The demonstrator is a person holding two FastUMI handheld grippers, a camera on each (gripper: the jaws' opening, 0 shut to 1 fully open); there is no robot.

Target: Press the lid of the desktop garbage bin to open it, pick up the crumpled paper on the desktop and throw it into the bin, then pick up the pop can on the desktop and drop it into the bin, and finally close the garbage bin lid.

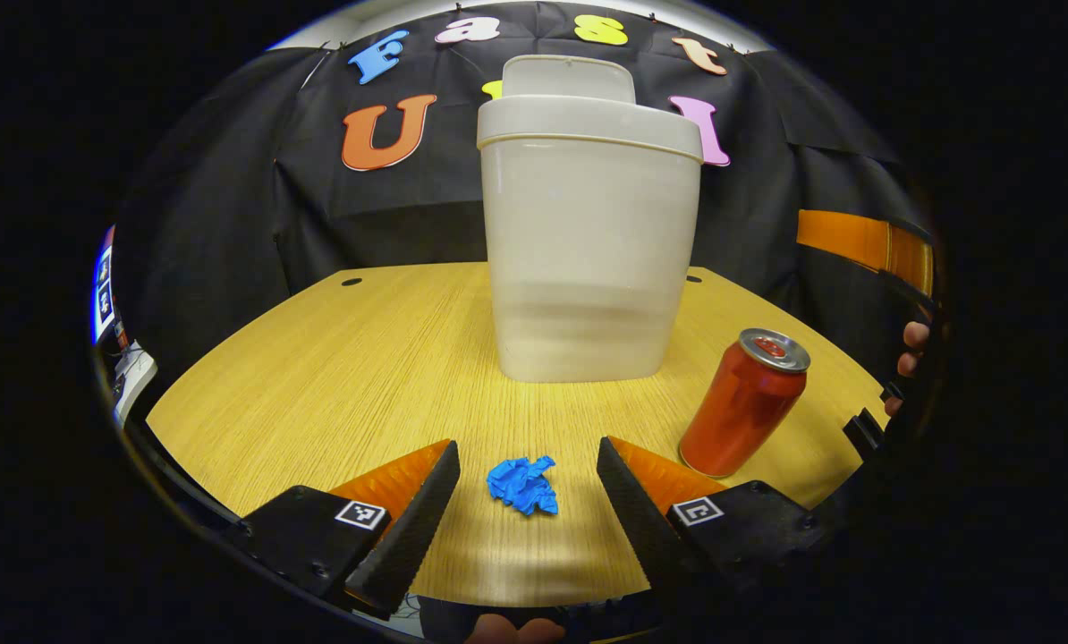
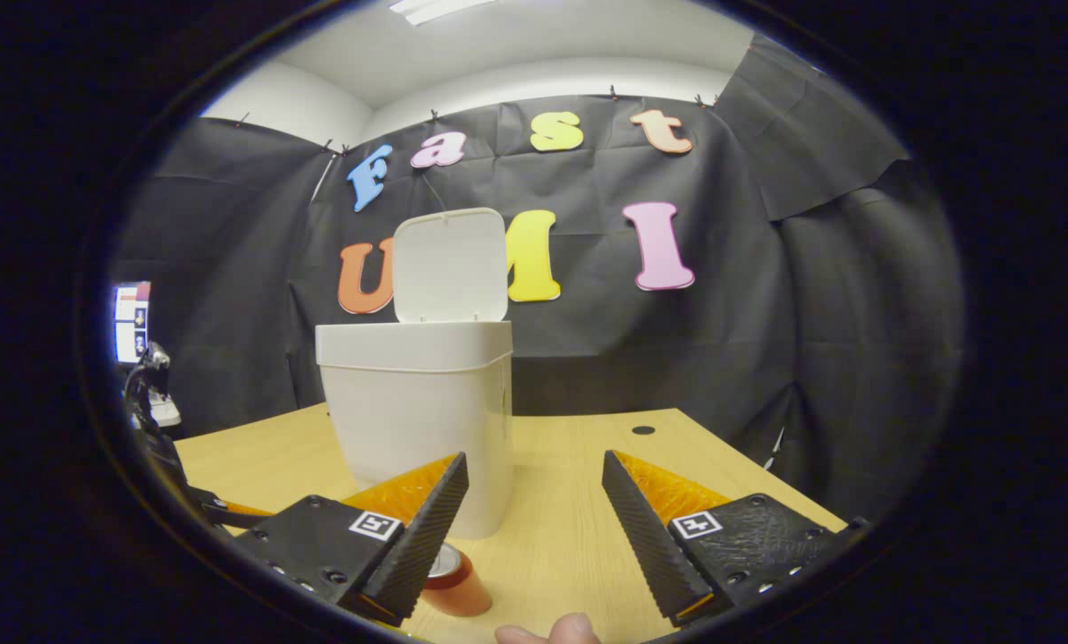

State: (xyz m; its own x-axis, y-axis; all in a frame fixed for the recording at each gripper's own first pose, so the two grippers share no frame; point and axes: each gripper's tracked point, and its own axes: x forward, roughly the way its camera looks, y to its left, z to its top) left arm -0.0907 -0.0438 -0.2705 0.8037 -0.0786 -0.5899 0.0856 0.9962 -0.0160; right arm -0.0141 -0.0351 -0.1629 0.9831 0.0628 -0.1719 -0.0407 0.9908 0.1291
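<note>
The garbage bin stands upright near the middle of the wooden table, a pale plastic tub with its lid swung up and standing open at the far edge of the rim; in the right gripper view the bin sits left of centre with the lid upright above it against the black cloth wall

The crumpled paper, a small blue wad, lies on the table at the near side, in front of the bin and well apart from it; the pop can, red with a silver top, stands upright to the right of the paper and near the bin's right front corner, not touching it; in the right gripper view the can peeks out low down, partly hidden behind that gripper's left finger

The left gripper hovers low over the near edge of the table with its jaws spread wide, the paper lying on the table between and just beyond the two fingertips, neither of them touching it; the right gripper is held higher and off to the right, jaws likewise spread and holding nothing, pointing toward the bin and the bare table beside it

At the far right of the left gripper view a person's fingers show around a dark handle; a fingertip shows at the bottom of the right gripper view; a small dark hole marks the tabletop toward the far right corner
</note>
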